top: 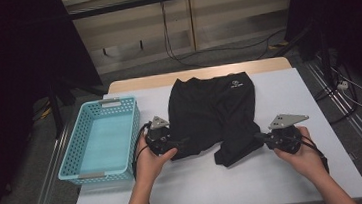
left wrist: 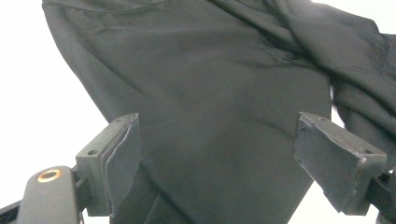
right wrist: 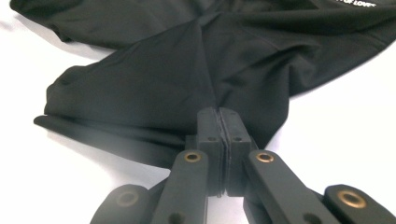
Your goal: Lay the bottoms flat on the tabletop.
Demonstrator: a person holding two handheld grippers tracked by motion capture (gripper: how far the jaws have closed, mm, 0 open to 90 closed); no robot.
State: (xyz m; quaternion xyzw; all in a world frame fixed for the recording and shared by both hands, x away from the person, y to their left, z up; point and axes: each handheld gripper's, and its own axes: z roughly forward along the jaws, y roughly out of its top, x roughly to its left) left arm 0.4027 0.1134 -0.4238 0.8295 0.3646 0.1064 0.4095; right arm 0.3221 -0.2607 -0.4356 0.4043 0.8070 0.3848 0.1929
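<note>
A pair of black shorts (top: 213, 110) lies on the white table, waistband at the far side with a small white logo. My left gripper (top: 183, 143) sits at the near left leg, open, its jaws wide apart over the black cloth (left wrist: 219, 116). My right gripper (top: 259, 137) is at the near right leg, shut on a pinched fold of the shorts (right wrist: 154, 88), which rises into a ridge toward the jaws. In the right gripper view the gripper (right wrist: 218, 114) has its pads pressed together on the cloth's edge.
A light blue plastic basket (top: 79, 142), empty, stands at the left edge of the table (top: 288, 91). Bare table shows in front of and to the right of the shorts. Cables run on the floor behind the table.
</note>
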